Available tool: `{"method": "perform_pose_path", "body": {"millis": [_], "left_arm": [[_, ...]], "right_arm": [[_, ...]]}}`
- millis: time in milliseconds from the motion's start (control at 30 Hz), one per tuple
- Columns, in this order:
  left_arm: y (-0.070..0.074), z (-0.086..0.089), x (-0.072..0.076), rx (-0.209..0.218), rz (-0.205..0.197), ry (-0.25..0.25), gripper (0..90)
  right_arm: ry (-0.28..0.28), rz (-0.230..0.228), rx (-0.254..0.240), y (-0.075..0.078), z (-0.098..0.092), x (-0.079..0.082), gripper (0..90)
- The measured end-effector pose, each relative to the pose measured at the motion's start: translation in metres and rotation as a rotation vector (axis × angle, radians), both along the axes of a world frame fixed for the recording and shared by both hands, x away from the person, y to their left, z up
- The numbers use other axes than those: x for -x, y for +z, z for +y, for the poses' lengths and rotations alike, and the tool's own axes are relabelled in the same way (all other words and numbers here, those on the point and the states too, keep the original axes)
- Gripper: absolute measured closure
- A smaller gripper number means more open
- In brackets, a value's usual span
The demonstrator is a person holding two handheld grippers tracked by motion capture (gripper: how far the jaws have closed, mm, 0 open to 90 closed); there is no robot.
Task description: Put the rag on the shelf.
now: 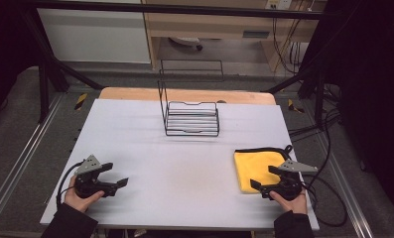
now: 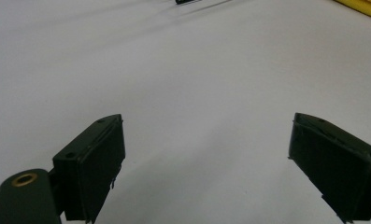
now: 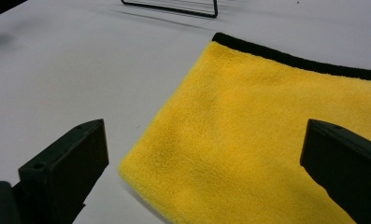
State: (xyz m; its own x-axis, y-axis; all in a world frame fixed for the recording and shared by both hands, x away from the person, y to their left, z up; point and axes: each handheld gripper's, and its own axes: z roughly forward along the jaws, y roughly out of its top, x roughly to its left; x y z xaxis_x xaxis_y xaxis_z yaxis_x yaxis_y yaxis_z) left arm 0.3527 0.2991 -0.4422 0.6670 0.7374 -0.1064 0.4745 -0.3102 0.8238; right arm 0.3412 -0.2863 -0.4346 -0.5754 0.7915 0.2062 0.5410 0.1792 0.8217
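Both grippers' jaws gape empty; right gripper (image 1: 264, 184) over yellow cloth (image 1: 256, 166) (black-edged); left gripper (image 1: 116, 174) over bare table (image 1: 184, 158)

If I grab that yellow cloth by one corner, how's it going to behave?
The yellow cloth looks like soft, fuzzy fleece folded flat, so it will probably droop and unfold when lifted. It likely weighs little. Pushed across the smooth white table, it may bunch rather than slide.

A white table top (image 1: 150, 148) carries two things. A black wire rack (image 1: 192, 118) stands on it near the far edge, about the middle. A folded yellow cloth (image 1: 256, 166) with black edging lies flat, nearer than the rack and to its right.
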Motion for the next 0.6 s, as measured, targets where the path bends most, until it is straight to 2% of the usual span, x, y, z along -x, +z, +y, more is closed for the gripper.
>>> {"method": "perform_pose_path", "body": {"millis": [200,600], "left_arm": [[0.000,0.000,0.001,-0.003,-0.004,0.001,10.8],[0.000,0.001,0.001,-0.004,-0.002,0.011,10.8]], "right_arm": [[0.001,0.003,0.005,0.000,0.001,0.000,1.7],[0.026,0.009,0.034,0.004,0.014,0.002,2.9]]}}
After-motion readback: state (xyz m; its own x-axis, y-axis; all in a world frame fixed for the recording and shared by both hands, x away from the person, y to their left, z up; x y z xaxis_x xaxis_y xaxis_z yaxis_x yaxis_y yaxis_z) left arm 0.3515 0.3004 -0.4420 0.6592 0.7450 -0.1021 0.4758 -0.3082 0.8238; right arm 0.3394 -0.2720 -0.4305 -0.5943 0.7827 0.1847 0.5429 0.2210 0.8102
